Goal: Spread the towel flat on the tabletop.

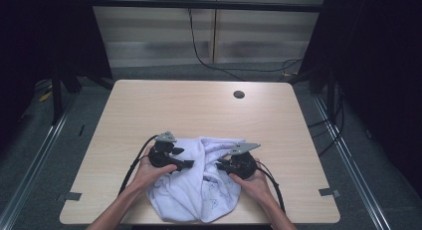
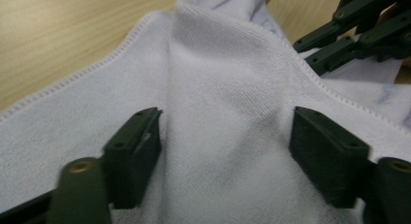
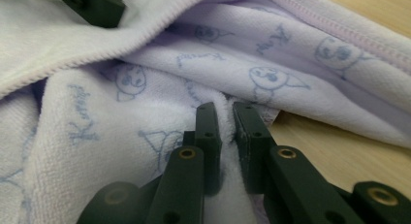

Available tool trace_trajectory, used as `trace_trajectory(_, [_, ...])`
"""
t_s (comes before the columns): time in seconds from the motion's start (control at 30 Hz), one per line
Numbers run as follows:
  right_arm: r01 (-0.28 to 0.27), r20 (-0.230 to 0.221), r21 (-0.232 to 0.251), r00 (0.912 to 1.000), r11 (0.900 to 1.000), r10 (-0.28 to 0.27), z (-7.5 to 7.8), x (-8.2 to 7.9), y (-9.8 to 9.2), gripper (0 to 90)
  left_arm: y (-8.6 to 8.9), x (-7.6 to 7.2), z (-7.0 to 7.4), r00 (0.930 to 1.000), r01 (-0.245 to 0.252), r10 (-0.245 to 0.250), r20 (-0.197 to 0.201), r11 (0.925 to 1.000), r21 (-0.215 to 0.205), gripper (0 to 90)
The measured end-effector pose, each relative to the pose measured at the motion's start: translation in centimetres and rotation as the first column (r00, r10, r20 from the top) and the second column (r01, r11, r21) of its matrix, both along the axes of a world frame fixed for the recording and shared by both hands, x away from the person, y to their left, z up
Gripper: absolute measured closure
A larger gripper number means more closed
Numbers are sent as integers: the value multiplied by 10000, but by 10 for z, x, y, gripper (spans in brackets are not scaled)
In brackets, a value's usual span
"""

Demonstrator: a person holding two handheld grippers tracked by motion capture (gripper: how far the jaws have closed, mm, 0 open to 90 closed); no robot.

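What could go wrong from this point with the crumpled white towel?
1. The right gripper pinches just a thin fold at the edge of the crumpled white terry towel with pale blue cartoon prints; a pull might slip it free.
2. The left gripper stands open around a raised ridge of cloth, pads not pressing, so closing may catch several layers.
3. The towel lies at the near edge of the light wooden table and could slide off.

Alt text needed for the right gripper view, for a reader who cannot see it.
The right gripper pinches a fold of a pale lilac towel printed with small blue cartoon faces. To the right lies bare wooden table; another gripper's black jaw tip shows top left.
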State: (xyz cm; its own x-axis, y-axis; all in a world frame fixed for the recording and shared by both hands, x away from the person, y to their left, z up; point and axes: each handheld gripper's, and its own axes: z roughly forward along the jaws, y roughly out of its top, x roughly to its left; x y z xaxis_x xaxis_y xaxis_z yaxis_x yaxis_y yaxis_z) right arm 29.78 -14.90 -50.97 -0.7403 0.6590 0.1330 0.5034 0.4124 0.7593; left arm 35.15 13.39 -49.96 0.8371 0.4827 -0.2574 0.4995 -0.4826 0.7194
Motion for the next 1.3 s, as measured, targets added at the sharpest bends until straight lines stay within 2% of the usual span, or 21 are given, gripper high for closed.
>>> trace_trajectory(0.17, [-27,-84,99,10000,9999,28,0,-1,4,828,3,-5,3,9990,352,-355,269,9993,84,724])
trace_trajectory(0.23, [36,-150,102,9999,9999,-35,1,-1,3,831,13,-8,11,9993,84,-67,368,9988,-490,775])
trace_trajectory(0.27, [36,-150,102,9999,9999,-35,1,-1,3,831,13,-8,11,9993,84,-67,368,9988,-490,784])
trace_trajectory(0.3, [244,-106,15,9996,9997,-244,2,0,0,833,24,-8,21,9992,-78,119,372,9939,-1099,788])
trace_trajectory(0.33, [244,-106,15,9996,9997,-244,2,0,0,833,24,-8,21,9992,-78,119,372,9939,-1099,792])
trace_trajectory(0.37, [492,-71,138,9988,9987,-491,6,1,-5,835,37,-9,32,9976,-267,369,584,9857,-1663,801])
trace_trajectory(0.4, [492,-71,138,9988,9987,-491,6,1,-5,835,37,-9,32,9976,-267,369,584,9857,-1663,803])
trace_trajectory(0.53, [939,234,375,9952,9949,-948,21,1,-20,835,65,-12,52,9924,-720,963,763,9589,-2745,812])
trace_trajectory(0.63, [1587,498,693,9855,9849,-1623,38,1,-41,835,78,-16,58,9882,-841,1162,994,9560,-2812,816])
trace_trajectory(0.67, [1726,618,688,9823,9826,-1769,43,2,-47,835,86,-19,63,9847,-997,1380,1067,9472,-3046,820])
trace_trajectory(0.7, [1726,618,688,9823,9826,-1769,43,2,-47,835,86,-19,63,9847,-997,1380,1067,9472,-3046,822])
trace_trajectory(0.77, [2072,890,967,9724,9735,-2158,60,4,-59,836,97,-19,75,9770,-1217,1717,1266,9360,-3302,824])
trace_trajectory(0.9, [2323,1298,1128,9605,9661,-2461,85,9,-68,836,104,-16,92,9683,-1350,1981,1521,9274,-3488,829])
trace_trajectory(0.93, [2470,1623,1180,9508,9618,-2641,107,14,-75,836,111,-14,104,9616,-1450,2200,1641,9149,-3768,830])
trace_trajectory(1.03, [2647,1841,1349,9402,9549,-2866,125,19,-80,836,119,-10,119,9495,-1636,2512,1880,9077,-3864,831])
trace_trajectory(1.1, [2970,2201,1737,9176,9389,-3310,155,30,-92,837,132,-2,141,9260,-2042,3115,2134,8885,-4110,833])
trace_trajectory(1.13, [2970,2201,1737,9176,9389,-3310,155,30,-92,837,132,-2,141,9260,-2042,3115,2134,8885,-4110,834])
trace_trajectory(1.17, [3148,2324,1839,9066,9312,-3523,172,39,-96,837,139,3,155,9086,-2330,3498,2283,8781,-4179,834])
trace_trajectory(1.2, [3226,2378,1857,9017,9281,-3610,181,45,-97,837,142,5,160,9002,-2440,3649,2378,8748,-4185,834])
trace_trajectory(1.23, [3270,2421,1886,8984,9260,-3665,186,49,-98,837,142,5,160,9002,-2440,3649,2378,8748,-4185,834])
trace_trajectory(1.3, [3420,2517,1798,8904,9223,-3792,200,61,-100,838,149,13,179,8778,-2674,3993,2645,8667,-4211,835])
